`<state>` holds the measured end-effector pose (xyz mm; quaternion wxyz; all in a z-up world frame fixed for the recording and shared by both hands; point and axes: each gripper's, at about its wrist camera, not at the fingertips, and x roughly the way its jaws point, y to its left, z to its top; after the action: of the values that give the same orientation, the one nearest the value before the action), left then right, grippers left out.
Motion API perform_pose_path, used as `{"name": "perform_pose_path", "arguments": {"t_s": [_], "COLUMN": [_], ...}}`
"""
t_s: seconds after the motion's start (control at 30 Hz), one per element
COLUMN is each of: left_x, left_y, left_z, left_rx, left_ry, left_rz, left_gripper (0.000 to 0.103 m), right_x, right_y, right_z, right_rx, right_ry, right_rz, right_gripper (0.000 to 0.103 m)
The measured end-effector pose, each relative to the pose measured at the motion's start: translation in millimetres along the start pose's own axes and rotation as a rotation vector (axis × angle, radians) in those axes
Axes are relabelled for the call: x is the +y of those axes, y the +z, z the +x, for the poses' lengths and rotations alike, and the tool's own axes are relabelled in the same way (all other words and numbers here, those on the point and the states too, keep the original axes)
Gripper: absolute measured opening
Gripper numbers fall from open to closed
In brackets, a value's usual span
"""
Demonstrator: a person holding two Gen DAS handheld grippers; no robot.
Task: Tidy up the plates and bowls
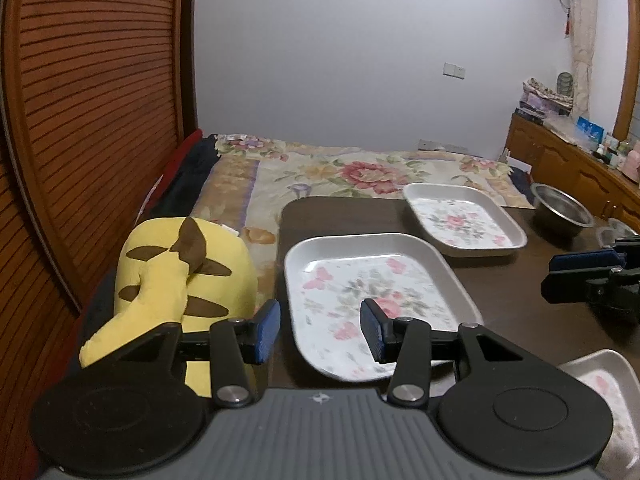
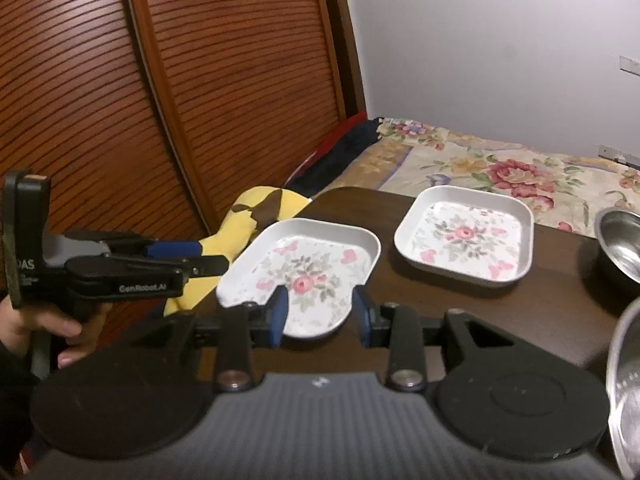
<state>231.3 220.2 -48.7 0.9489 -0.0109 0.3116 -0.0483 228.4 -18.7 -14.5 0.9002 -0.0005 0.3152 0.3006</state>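
Two white floral plates lie on the dark table (image 1: 516,300): a near one (image 1: 372,292) (image 2: 304,276) and a far one (image 1: 464,218) (image 2: 466,236). A steel bowl (image 1: 560,208) (image 2: 620,246) stands at the far right. My left gripper (image 1: 320,330) is open and empty, above the near plate's left edge; it also shows in the right wrist view (image 2: 172,258). My right gripper (image 2: 320,314) is open and empty over the near plate's front edge; it also shows in the left wrist view (image 1: 580,276).
A yellow plush toy (image 1: 176,284) lies left of the table. A bed with a floral cover (image 1: 340,172) lies behind. Another floral plate's corner (image 1: 608,392) and a steel rim (image 2: 624,392) show at the near right. A wooden wardrobe (image 1: 92,112) stands left.
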Motion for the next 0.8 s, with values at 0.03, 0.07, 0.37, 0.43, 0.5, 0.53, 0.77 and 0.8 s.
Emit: {"name": "perform_pose_path", "arguments": {"t_s": [0.03,0.07,0.37,0.43,0.5,0.53,0.77,0.8], "left_x": [3.8,7.2,22.3,24.7,26.6,27.7,26.6,26.6], "left_y": [0.5,0.8,-1.4,-2.4,-2.7,-2.7,-7.0,-7.1], "left_z": [4.5,8.2,35.9,39.3,40.7,41.3,46.1,46.6], "left_rx": [0.003,0.005,0.030,0.037,0.042,0.045,0.066,0.068], "left_ry": [-0.001,-0.005,-0.054,-0.055,-0.059,-0.062,-0.075,-0.076], "left_rz": [-0.007,-0.014,-0.067,-0.073,-0.076,-0.079,-0.074,-0.074], "left_gripper": [0.047,0.047,0.044,0.043,0.041,0.040,0.019,0.017], "right_x": [-0.6,-1.0,-12.8,-15.2,-17.1,-17.7,-19.2,-19.2], "right_y": [1.8,3.3,7.3,5.9,4.7,4.2,0.3,-0.3], "right_z": [5.2,11.1,55.9,62.6,68.2,70.6,82.6,83.1], "right_rx": [0.009,0.021,0.091,0.102,0.114,0.121,0.172,0.175], "right_ry": [0.001,0.002,-0.010,-0.014,-0.014,-0.013,0.011,0.013], "right_rz": [0.000,-0.003,0.019,0.029,0.033,0.035,0.035,0.035], "right_gripper": [0.039,0.039,0.039,0.039,0.039,0.039,0.026,0.026]}}
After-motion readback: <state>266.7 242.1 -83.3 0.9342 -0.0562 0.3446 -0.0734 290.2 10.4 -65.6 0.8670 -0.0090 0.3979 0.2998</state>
